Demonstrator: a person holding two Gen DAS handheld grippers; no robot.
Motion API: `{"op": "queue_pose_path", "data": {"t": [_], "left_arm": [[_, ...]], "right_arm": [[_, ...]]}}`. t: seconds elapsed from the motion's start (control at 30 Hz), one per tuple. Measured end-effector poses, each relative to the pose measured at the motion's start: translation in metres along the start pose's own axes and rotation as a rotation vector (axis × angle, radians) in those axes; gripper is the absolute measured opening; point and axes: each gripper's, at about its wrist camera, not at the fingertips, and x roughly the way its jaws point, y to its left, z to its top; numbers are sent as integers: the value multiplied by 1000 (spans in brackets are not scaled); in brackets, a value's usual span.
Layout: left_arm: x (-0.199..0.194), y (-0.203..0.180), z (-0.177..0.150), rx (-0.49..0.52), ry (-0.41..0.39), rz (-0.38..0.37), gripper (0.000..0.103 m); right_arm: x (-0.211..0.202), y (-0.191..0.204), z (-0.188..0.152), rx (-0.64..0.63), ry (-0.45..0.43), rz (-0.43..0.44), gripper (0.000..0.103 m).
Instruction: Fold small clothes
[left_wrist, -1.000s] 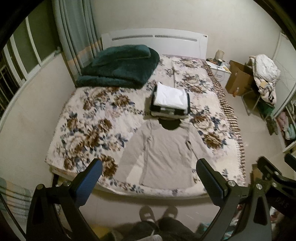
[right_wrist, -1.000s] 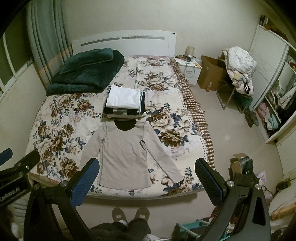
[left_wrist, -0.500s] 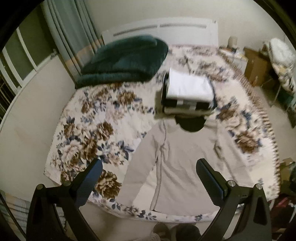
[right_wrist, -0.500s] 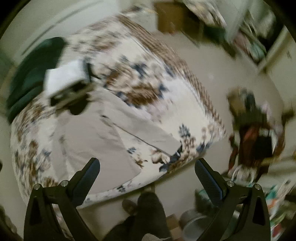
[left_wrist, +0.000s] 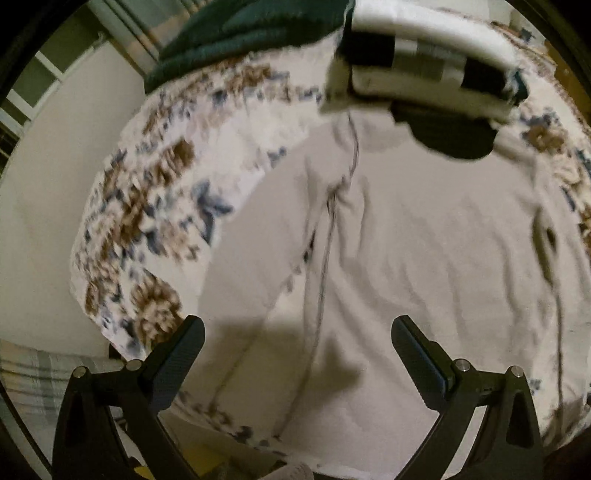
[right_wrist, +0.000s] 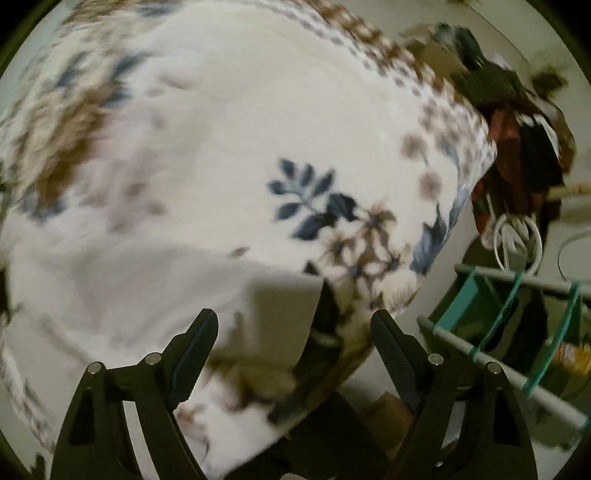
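Observation:
A beige long-sleeved top (left_wrist: 424, 258) with a black collar (left_wrist: 450, 138) lies flat on the floral bedspread (left_wrist: 147, 206). My left gripper (left_wrist: 297, 341) is open, low over the top's hem by its left sleeve. My right gripper (right_wrist: 293, 330) is open, just above the cuff of the top's right sleeve (right_wrist: 280, 310) near the bed's front right corner. A stack of folded clothes (left_wrist: 424, 62) sits beyond the collar.
A dark green blanket (left_wrist: 251, 33) lies at the head of the bed. In the right wrist view, a teal rack (right_wrist: 517, 332) and a heap of dark clutter (right_wrist: 517, 129) stand on the floor beside the bed (right_wrist: 258, 129).
Both grippers have dropped from high over the bed to close above the top. The right one swung toward the sleeve cuff at the bed's corner. Both stay open.

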Motion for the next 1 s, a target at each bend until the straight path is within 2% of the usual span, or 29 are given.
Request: {"op": "queue_pose_path", "data": {"t": [0.03,0.1,0.2,0.23,0.27,0.43,0.53,0.63,0.7,0.8,0.87,1.0], "left_arm": [[9,-3,-1,-1,8,-3,103],[24,-6,-4,12,17,-8,103],[38,-4,-6,40,14,-9,103],[40,-2,-6,45,14,-10,103],[42,2,-6,51,17,-13,103],[40,33,0,28,10,-13,103],[36,61,3,-9,-6,1,103],[34,89,2,-51,-10,32,103],[36,114,-1,-94,-1,47,103],[44,150,-12,-158,31,84,103],[52,172,-23,-192,52,113,103],[73,208,-48,-232,96,172,103]], "right_arm": [[12,-1,2,21,8,0,86],[31,1,4,45,15,13,75],[30,11,-3,39,-54,26,42],[27,17,-5,15,-75,10,10],[23,25,-9,-11,-102,-21,7],[-20,68,-38,-153,-217,-18,7],[-66,125,-81,-380,-295,-12,6],[-99,196,-142,-650,-352,20,6],[-108,253,-198,-854,-367,47,6],[-90,315,-281,-1110,-340,72,6],[-58,344,-336,-1247,-272,71,6],[2,360,-408,-1411,-159,5,6]]}}
